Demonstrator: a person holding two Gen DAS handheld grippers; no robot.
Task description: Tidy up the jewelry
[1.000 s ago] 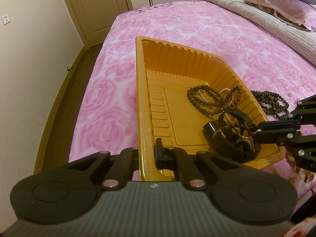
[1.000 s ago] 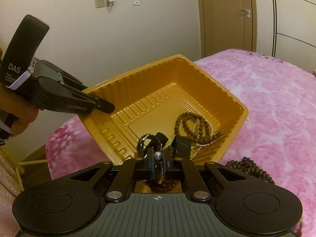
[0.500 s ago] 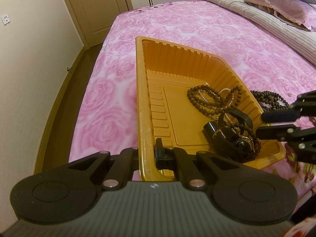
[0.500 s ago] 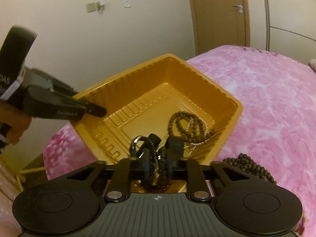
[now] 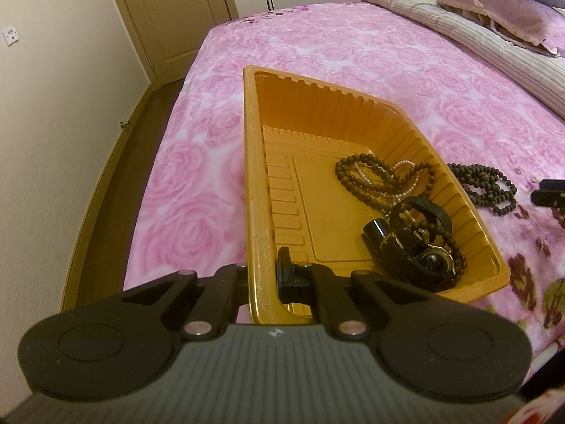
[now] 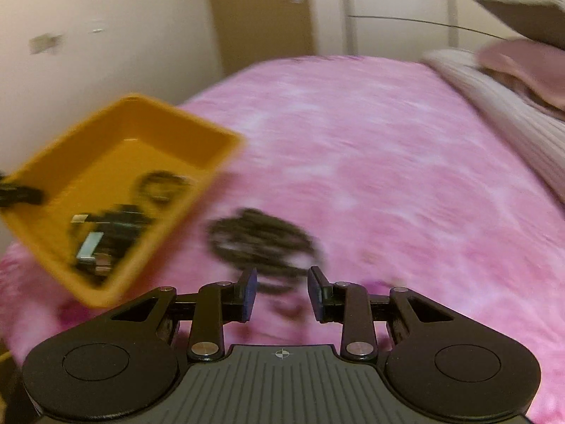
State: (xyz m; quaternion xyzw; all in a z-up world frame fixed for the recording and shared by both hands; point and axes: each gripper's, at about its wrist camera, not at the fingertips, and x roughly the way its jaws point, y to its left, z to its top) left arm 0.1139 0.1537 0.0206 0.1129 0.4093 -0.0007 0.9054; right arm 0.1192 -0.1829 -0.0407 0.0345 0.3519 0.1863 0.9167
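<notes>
The tray (image 5: 356,106), an orange ribbed plastic one, lies on the pink bed (image 5: 335,46) and serves as the landmark here. The left gripper (image 5: 263,275) is clenched on the tray's near rim, one finger outside the wall and one inside, which steadies it.

Inside the tray, toward its right wall, lies a string of dark beads (image 5: 367,180) tangled with a thin pearl strand (image 5: 402,182). Nearer the tray's near right corner sits a heap of black pieces: a watch (image 5: 436,259) with a dark face, its strap looped up, and something black and cylindrical beside it that I cannot identify. So much of the sorting looks done.

Left to do, as far as can be seen: one more dark bead necklace (image 5: 485,185) lies on the bed just outside the tray's right wall, apart from it. In the right wrist view, heavily blurred, this necklace (image 6: 261,236) shows as a dark smear just ahead of the right gripper (image 6: 281,295), with the tray (image 6: 190,123) off to its left. The right fingers (image 6: 249,293) stand apart with nothing between them, released and pointed at the necklace, not touching it as far as the blur allows.

My judgement is that the task is well past half, with this necklace the only loose piece in view; a small pale speck on the bed beyond it is too small to name. Picking up a slack bead string calls for a pinch on a bunched part, or loops may trail over the tray's rim.
</notes>
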